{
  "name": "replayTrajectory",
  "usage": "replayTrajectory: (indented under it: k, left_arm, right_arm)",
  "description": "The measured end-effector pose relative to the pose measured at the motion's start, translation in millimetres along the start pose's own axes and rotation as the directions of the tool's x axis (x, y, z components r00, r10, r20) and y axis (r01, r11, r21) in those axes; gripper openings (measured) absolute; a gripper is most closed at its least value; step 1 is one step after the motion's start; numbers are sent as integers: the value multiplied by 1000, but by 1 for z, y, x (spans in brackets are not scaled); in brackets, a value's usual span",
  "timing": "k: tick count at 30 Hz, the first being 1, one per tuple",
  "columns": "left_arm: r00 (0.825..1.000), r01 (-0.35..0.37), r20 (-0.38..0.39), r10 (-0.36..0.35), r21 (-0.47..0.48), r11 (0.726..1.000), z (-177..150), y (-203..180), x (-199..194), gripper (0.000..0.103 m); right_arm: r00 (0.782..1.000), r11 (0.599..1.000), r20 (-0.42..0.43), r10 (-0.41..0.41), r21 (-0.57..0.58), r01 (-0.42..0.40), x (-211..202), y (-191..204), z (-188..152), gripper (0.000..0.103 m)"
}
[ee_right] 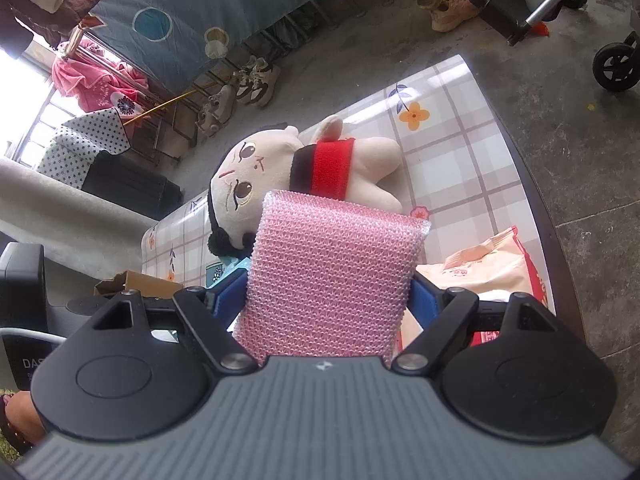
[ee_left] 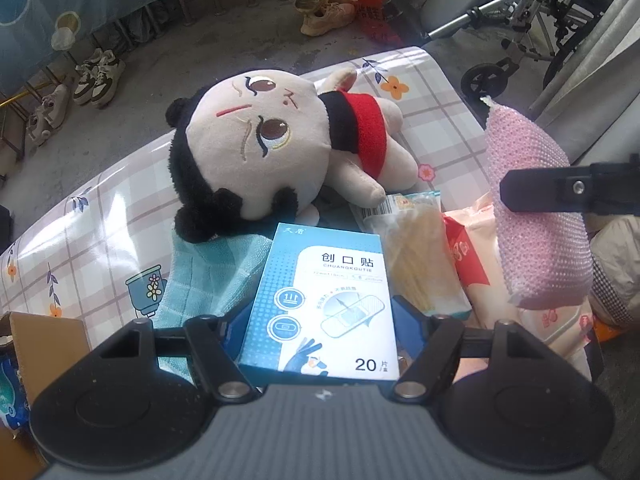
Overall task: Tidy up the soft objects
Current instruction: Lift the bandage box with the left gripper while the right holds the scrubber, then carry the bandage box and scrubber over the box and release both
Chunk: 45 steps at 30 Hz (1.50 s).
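My left gripper [ee_left: 318,320] is shut on a blue and white plaster box [ee_left: 320,304] and holds it above the table. My right gripper [ee_right: 330,296] is shut on a pink mesh sponge [ee_right: 332,276], which also shows at the right of the left wrist view [ee_left: 536,216], held in the air. A plush doll [ee_left: 280,148] with black hair and a red scarf lies on its side on the checked tablecloth [ee_left: 100,240]; it also shows in the right wrist view [ee_right: 304,168]. A teal cloth [ee_left: 208,276] lies under the doll's head.
A clear packet of yellow strips [ee_left: 416,256] and a peach tissue pack [ee_left: 480,264] lie right of the box. A cardboard box [ee_left: 44,344] stands at the left table edge. Shoes [ee_left: 96,76] and a wheelchair [ee_left: 520,20] stand on the concrete floor beyond.
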<state>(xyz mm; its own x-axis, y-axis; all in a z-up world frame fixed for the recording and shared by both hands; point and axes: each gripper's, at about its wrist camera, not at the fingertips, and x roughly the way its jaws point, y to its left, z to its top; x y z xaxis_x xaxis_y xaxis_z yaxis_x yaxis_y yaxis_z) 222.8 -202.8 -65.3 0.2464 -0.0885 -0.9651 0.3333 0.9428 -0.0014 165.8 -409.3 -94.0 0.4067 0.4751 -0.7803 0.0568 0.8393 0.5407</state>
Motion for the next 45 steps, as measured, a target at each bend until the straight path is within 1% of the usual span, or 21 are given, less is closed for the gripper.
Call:
replayTrajectory:
  k: [6,11,13,17,19,21,24,29,31,34,35,39,42,45]
  left_arm:
    - [996,54,68,-50,-55,997,-7,22,-26,73]
    - [982,120,163,-99,-121,985,-16,57,-58,73]
    - [971,153,210,-118,-163,975,-19,80,-78,73]
    - [949,188,294,-112,-246,951,-31,135,-119,73]
    - [942,187,321,-92,-279,942,-40,165,-136,73]
    - [939,166,338,-55,-307,937,-52,195,-149,73]
    - [939,125,344,4,-354,927,-72,238,-158,73]
    - [949,76,307,71,-441,894,-112,305,-154,73]
    - [954,55,285,94,-473,879,-126,327,-145,73]
    - [962,48,255,102,-521,852,-149,357,-131,73]
    - [963,44,248,106,-531,846,-155,366,-126,73]
    - [970,14,209,127,-566,824,-174,391,-104,73]
    - [976,-15,168,141,-590,807,-191,407,-88,73]
    - [979,-12,153,135,-616,788,-203,422,-79,73]
  right_arm:
    - [999,1000,32,-25,1,25,-15,20,-1,82]
    - [996,999,72,-49,-5,49,-26,58,-3,82]
    - [995,999,89,-40,-15,41,-28,81,-5,82]
    - [994,999,113,-10,-39,14,-26,138,-14,82]
    - [993,999,121,14,-51,-7,-21,170,-18,82]
    - [991,997,127,42,-65,-34,-12,205,-23,82]
    - [988,993,122,91,-88,-81,9,256,-32,82]
    - [986,983,72,152,-110,-144,60,330,-51,82]
    - [985,979,50,164,-128,-156,83,359,-61,82]
    - [988,978,6,151,-147,-149,119,394,-74,82]
    - [990,977,-9,143,-160,-142,132,407,-79,81]
    - [997,964,-70,35,-260,-52,184,444,-100,81]
    - [993,952,-116,-33,-305,-4,218,457,-113,81]
    - [985,934,-145,-99,-354,42,244,467,-124,81]
